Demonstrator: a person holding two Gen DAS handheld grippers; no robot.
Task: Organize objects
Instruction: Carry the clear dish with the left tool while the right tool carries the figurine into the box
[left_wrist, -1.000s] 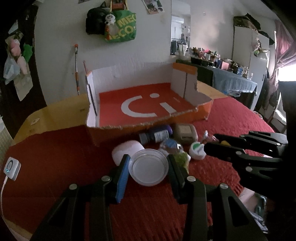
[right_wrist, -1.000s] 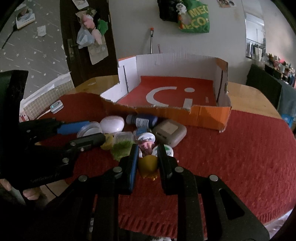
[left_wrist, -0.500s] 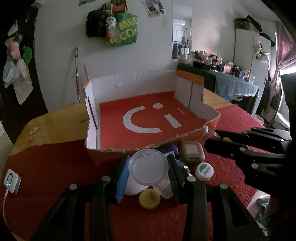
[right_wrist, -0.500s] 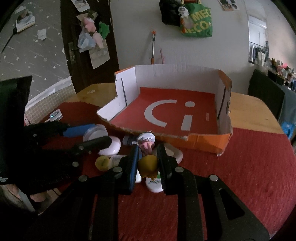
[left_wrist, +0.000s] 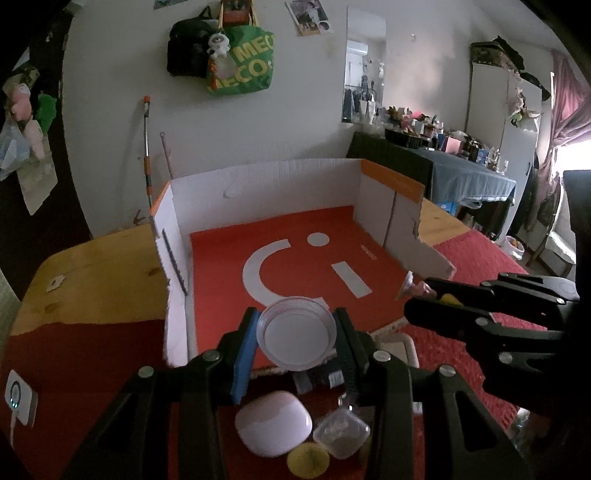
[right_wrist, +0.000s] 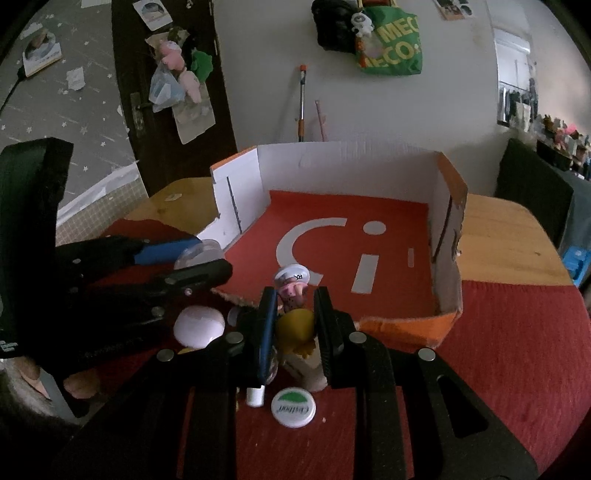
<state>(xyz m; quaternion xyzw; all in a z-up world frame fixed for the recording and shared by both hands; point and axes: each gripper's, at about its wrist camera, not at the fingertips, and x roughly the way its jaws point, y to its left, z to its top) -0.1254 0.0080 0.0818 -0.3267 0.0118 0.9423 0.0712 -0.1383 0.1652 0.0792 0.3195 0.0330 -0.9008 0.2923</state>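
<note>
Two grippers are up over the near edge of a cardboard box (left_wrist: 280, 206) with white walls and a red floor. From the left wrist camera, the left gripper (left_wrist: 297, 334) is clenched on a round clear plastic lid (left_wrist: 296, 334), one pad on each side of its rim, and the lid hangs above the near left part of the box floor. Below it, on the red cloth (left_wrist: 85, 354) near the camera, lie a pale pink case (left_wrist: 273, 422), a small clear container (left_wrist: 341, 432) just right of it, and a yellow cap (left_wrist: 308, 459) in front of both. At the right the right gripper (left_wrist: 424, 295) reaches in over the torn near right corner of the box, with a bit of pink and yellow showing between its pads. A small white device (left_wrist: 18, 400) sits on the cloth at far left. From the right wrist camera, the right gripper (right_wrist: 295, 314) is clamped on a small toy figure (right_wrist: 293, 310) with a white cap, pink face and yellow body, held just above the box's near wall. On the cloth below it lies a white cap with a green mark (right_wrist: 293, 407). To the left the left gripper (right_wrist: 201, 260) holds the clear lid (right_wrist: 199, 253) beside the left wall of the box.
</note>
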